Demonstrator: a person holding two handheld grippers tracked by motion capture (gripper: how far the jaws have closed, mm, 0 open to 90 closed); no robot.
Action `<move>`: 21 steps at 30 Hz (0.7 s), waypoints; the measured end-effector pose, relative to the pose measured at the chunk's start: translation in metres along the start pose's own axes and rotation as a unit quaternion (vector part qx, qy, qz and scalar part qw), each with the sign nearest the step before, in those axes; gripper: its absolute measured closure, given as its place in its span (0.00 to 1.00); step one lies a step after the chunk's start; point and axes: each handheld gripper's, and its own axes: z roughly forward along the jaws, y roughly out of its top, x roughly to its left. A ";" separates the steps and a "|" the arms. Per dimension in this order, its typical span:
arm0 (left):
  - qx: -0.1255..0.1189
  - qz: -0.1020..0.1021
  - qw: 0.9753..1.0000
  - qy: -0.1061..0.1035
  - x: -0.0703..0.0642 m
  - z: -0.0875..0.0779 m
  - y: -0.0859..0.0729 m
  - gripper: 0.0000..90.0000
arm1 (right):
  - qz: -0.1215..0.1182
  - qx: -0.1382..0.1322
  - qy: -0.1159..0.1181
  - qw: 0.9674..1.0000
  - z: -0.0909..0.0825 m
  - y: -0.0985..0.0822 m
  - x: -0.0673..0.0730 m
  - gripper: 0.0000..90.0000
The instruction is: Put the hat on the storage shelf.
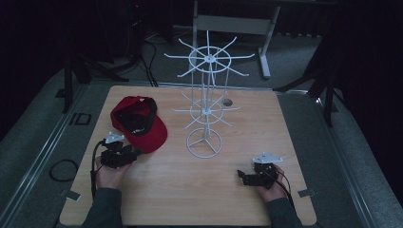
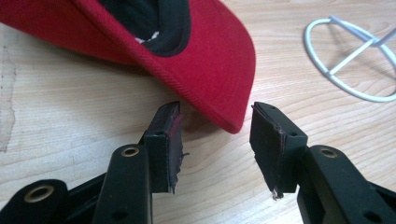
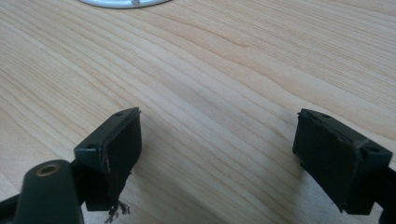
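Note:
A red cap with a black lining lies upside down on the left of the wooden table. Its brim points toward the person. My left gripper sits just in front of that brim. In the left gripper view the brim of the cap ends between and slightly beyond the parted jaws of the left gripper, and neither pad touches it. Near the front right of the table my right gripper points left. In the right gripper view the right gripper stands wide open over bare wood.
A white wire display rack with two tiers of radiating hooks stands at the table's centre on a ring base; the base's rim lies ahead of the right gripper. Dark floor, cables and stand legs surround the table.

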 end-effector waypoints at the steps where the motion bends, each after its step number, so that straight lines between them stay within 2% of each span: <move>1: 0.002 -0.002 1.000 0.000 0.001 0.002 0.000 0.60 | 0.000 0.000 0.000 1.000 0.000 0.000 0.000 0.17; 10: 0.020 -0.014 1.000 -0.011 0.003 0.020 0.005 0.56 | 0.000 0.000 0.000 1.000 0.000 0.000 0.000 0.17; 21: 0.037 -0.018 0.999 -0.013 0.006 0.039 0.012 0.53 | 0.001 0.001 0.000 1.000 0.000 0.000 0.000 0.17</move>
